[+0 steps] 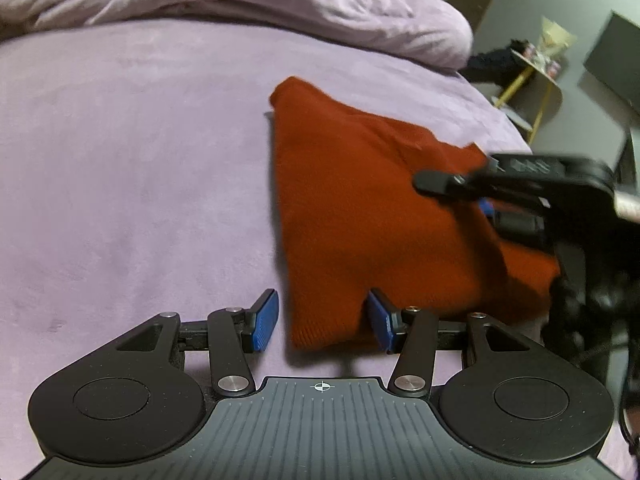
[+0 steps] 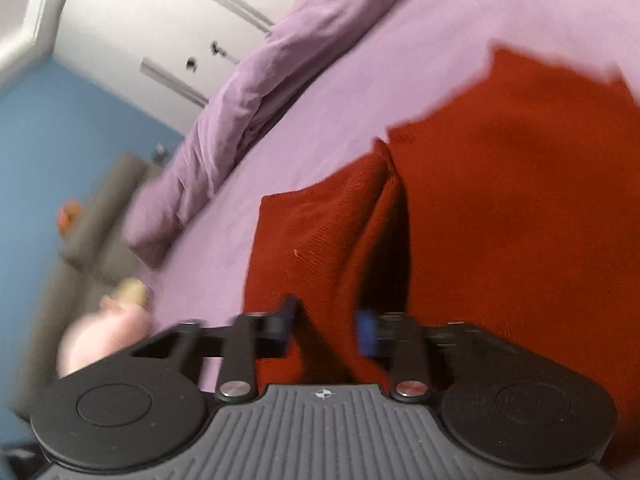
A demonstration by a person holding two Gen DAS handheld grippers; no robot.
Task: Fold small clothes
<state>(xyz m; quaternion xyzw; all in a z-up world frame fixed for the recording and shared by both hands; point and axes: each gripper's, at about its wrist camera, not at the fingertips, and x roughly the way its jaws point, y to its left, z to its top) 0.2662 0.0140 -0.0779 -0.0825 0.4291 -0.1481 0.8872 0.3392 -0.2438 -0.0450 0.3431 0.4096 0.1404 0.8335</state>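
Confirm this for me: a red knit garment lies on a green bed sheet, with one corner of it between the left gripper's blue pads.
Not quite. The bed sheet is lilac, not green, as the left wrist view shows. The rest stands: the red knit garment lies on it, one corner between the blue pads of the left gripper.

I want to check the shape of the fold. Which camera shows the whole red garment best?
The left wrist view: the red garment lies sharp and almost whole on the purple bed, only its right edge hidden by the right gripper. The right wrist view shows it too close, blurred and cut off at the frame.
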